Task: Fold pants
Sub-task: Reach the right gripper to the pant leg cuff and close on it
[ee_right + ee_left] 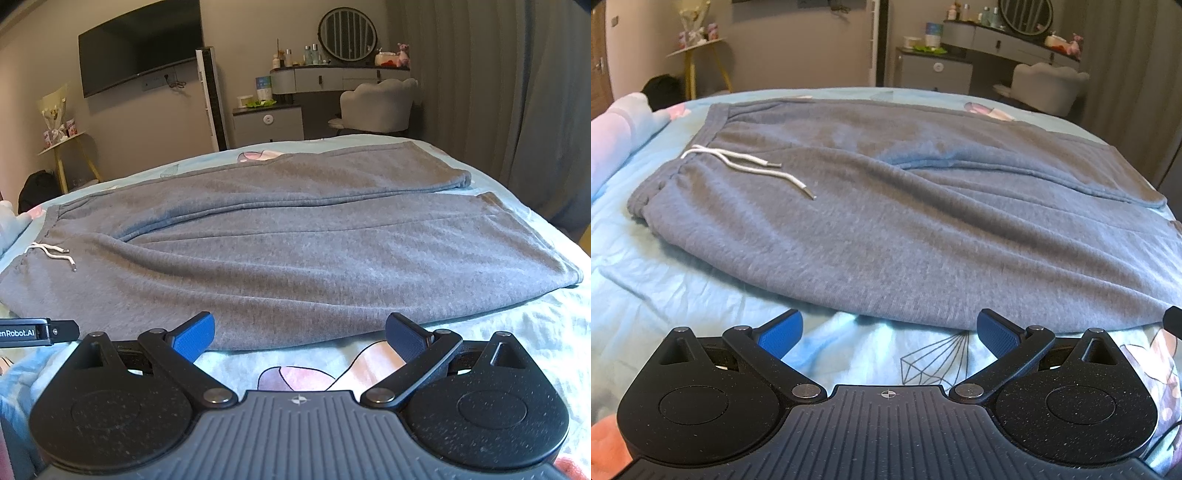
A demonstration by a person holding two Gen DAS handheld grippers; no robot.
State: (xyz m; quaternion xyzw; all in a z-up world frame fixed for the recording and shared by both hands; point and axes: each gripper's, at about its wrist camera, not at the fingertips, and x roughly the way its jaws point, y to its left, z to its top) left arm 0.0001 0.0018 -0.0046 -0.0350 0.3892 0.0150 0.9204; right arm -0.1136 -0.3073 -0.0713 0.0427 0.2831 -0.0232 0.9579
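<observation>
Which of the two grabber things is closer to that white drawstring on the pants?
Left. The left gripper sits at the near edge of the pants, toward the waistband where the drawstring lies. The right gripper is farther along the leg; there the drawstring lies far left.

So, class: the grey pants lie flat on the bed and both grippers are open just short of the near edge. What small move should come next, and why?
Probably ease both grippers forward onto the near edge of the pants and close. The left gripper and right gripper are open, empty and just short of that edge, and the legs lie side by side on the bed, unfolded.
</observation>
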